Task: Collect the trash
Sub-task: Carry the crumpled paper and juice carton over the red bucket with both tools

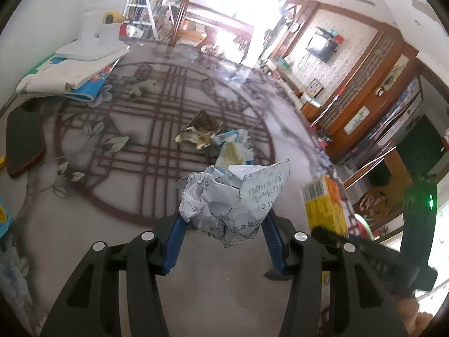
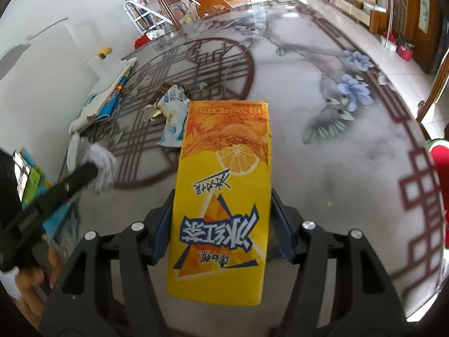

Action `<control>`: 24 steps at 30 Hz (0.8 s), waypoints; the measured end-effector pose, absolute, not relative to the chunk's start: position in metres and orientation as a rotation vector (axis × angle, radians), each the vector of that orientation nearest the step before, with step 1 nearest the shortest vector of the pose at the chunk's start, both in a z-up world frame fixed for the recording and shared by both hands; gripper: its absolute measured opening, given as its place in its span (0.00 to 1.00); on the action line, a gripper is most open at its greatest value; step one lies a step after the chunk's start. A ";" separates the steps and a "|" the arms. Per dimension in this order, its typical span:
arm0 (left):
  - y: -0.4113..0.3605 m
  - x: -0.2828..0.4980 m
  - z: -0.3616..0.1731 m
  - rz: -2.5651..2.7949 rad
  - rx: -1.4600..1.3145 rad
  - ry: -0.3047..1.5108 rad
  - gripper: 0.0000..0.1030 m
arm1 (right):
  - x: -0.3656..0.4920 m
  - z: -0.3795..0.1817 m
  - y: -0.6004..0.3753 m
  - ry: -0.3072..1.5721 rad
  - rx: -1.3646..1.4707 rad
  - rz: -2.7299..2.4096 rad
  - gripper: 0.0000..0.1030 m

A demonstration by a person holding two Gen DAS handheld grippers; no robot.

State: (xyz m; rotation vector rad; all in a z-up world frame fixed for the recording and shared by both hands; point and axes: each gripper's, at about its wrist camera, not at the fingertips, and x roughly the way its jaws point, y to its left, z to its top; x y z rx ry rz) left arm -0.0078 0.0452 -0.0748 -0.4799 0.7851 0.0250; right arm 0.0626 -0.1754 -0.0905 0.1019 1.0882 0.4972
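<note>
In the left wrist view my left gripper [image 1: 224, 221] is shut on a crumpled ball of printed white paper [image 1: 224, 196], held above the patterned table [image 1: 112, 196]. A yellow lemon-tea carton [image 2: 224, 191] stands lengthwise between the blue pads [image 2: 161, 236] of my right gripper [image 2: 221, 224], which is shut on it. The same carton [image 1: 325, 205] shows at the right of the left view. The left gripper [image 2: 70, 179] with its blurred paper [image 2: 101, 163] appears at the left of the right view. A brown wrapper [image 1: 200, 129] and a blue-white wrapper [image 1: 235, 140] lie mid-table.
A stack of papers and books [image 1: 70, 75] with a white lamp base [image 1: 92, 42] sits at the table's far left. A dark flat board [image 1: 22, 140] lies at the left edge. The table's edge [image 2: 421, 224] curves along the right, with floor and wooden cabinets [image 1: 364, 106] beyond.
</note>
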 end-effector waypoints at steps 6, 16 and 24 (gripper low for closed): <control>0.031 -0.015 -0.065 0.027 -0.410 0.725 0.47 | 0.043 -0.074 -0.204 1.031 0.115 0.472 0.59; 0.001 -0.023 -0.049 0.088 -0.256 0.699 0.47 | 0.024 -0.033 -0.263 0.920 0.175 0.432 0.59; -0.043 -0.024 -0.020 0.020 -0.219 0.664 0.47 | 0.017 -0.027 -0.313 0.879 0.268 0.371 0.59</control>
